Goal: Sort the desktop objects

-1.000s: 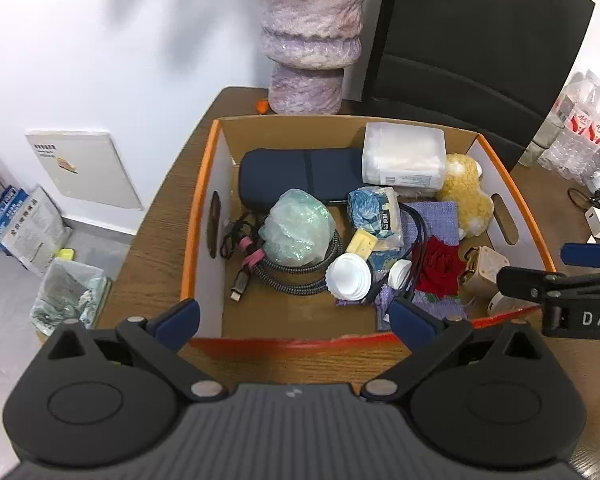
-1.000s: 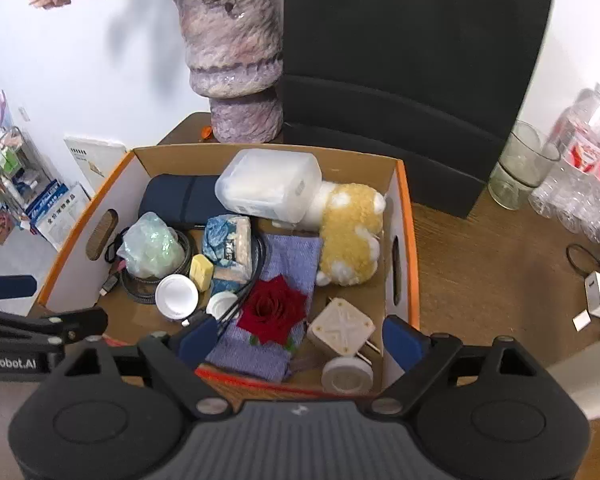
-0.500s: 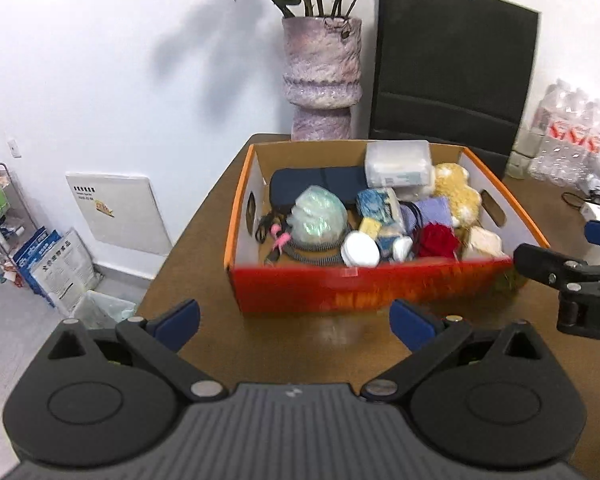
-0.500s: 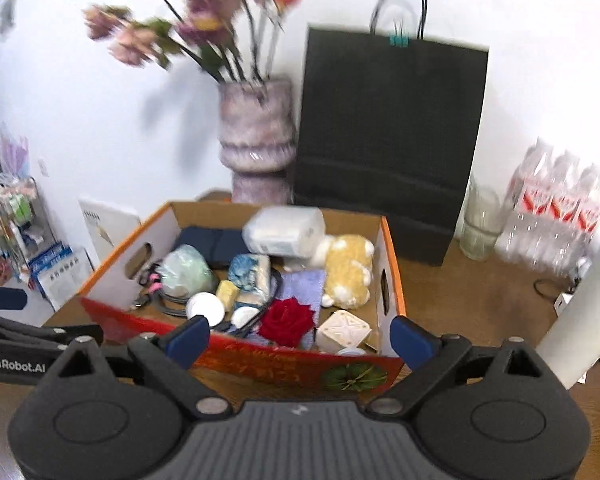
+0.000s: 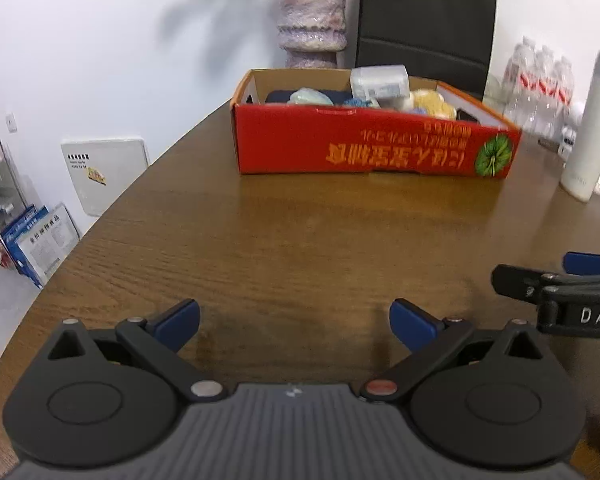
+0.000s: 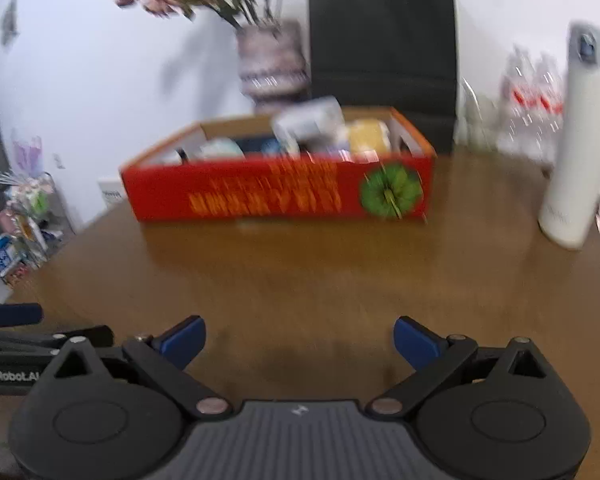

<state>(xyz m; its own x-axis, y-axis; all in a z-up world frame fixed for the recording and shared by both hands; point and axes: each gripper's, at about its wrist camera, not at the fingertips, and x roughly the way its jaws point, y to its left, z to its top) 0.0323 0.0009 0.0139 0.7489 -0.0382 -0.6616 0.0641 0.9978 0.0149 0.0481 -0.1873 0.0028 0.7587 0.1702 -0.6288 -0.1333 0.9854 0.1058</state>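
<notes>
A red and orange cardboard box (image 5: 372, 148) stands at the far side of the wooden table (image 5: 300, 248). It holds several small objects, among them a clear plastic container (image 5: 378, 80) and a yellow plush toy (image 5: 432, 104). The box also shows in the right wrist view (image 6: 276, 192), blurred. My left gripper (image 5: 294, 320) is open and empty, low over the near part of the table. My right gripper (image 6: 298, 338) is open and empty, level with it to the right; it also shows in the left wrist view (image 5: 556, 284).
A tall white bottle (image 5: 592, 128) stands right of the box. A purple vase (image 5: 312, 20) and a black paper bag (image 5: 424, 24) stand behind the box. Water bottles (image 5: 540, 80) are at the far right. The table's curved left edge drops to the floor.
Both grippers have pulled back from over the box and dropped low over the near table. The box now looks far off and its inside is mostly hidden.
</notes>
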